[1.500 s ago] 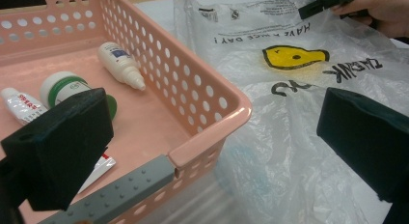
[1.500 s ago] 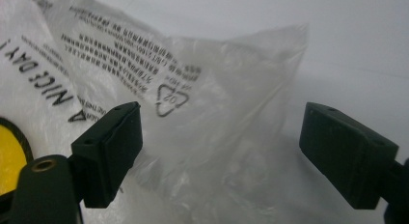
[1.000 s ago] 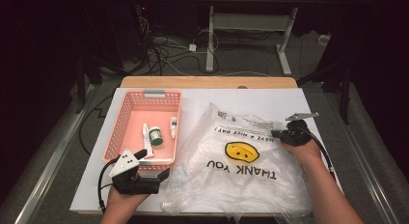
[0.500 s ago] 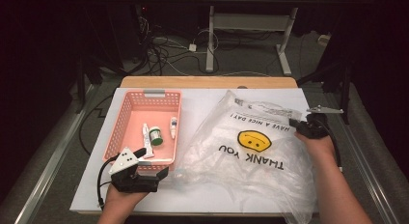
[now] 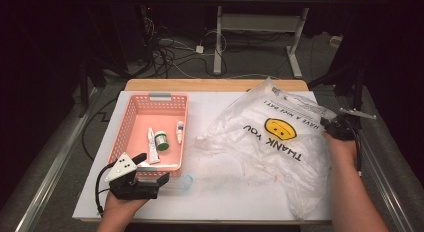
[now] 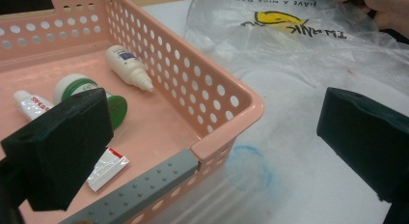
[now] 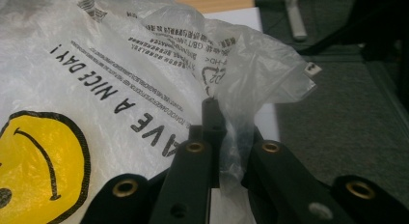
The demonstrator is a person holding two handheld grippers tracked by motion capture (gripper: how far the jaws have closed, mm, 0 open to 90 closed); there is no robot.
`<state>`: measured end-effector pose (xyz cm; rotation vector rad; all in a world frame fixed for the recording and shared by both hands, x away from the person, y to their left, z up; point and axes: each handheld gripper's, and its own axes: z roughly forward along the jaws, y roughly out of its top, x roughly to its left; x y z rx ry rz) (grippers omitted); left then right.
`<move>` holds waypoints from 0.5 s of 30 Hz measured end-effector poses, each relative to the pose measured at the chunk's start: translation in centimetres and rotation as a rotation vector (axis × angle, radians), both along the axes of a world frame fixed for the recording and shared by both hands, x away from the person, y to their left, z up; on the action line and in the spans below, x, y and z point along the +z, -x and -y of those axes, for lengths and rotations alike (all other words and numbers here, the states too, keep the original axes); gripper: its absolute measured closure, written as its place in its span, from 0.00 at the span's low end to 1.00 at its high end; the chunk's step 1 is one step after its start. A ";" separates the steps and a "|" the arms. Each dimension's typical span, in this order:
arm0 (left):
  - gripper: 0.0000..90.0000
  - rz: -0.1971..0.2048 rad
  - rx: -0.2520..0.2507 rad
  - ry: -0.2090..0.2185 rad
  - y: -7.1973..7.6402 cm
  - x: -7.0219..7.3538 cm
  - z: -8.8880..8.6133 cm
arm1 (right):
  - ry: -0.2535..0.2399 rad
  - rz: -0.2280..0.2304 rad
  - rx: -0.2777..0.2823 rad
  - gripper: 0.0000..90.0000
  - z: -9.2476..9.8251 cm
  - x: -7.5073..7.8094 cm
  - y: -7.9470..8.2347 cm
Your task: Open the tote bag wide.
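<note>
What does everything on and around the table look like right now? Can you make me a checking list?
Surface: white table top with a faint blue ring mark.
Job's things: clear plastic bag with a yellow smiley face, spread on the right half.
Clutter: pink perforated plastic basket holding a small white tube, a green-lidded round jar and a white dropper bottle.
Grippers: right gripper shut on the bag's edge; left gripper open, over the basket's near corner.
Cables: black cable looping from the left gripper.
Surroundings: dark floor with tangled cables and a metal desk frame.
</note>
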<state>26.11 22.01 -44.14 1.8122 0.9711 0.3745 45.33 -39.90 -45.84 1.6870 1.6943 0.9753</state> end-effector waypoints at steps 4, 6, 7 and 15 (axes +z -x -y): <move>0.00 -0.002 -0.008 0.000 0.1 0.0 0.3 | -0.003 0.023 -0.012 1.00 -0.1 0.3 0.9; 0.00 -0.002 -0.015 0.002 0.1 0.0 0.5 | -0.005 0.028 0.003 0.99 -0.5 0.2 1.6; 0.00 -0.002 -0.019 0.000 0.1 0.0 0.6 | 0.000 0.028 0.012 0.98 -0.7 0.1 1.9; 0.00 -0.002 -0.028 -0.003 0.1 0.0 0.6 | -0.014 0.023 0.071 0.46 -1.2 0.1 4.8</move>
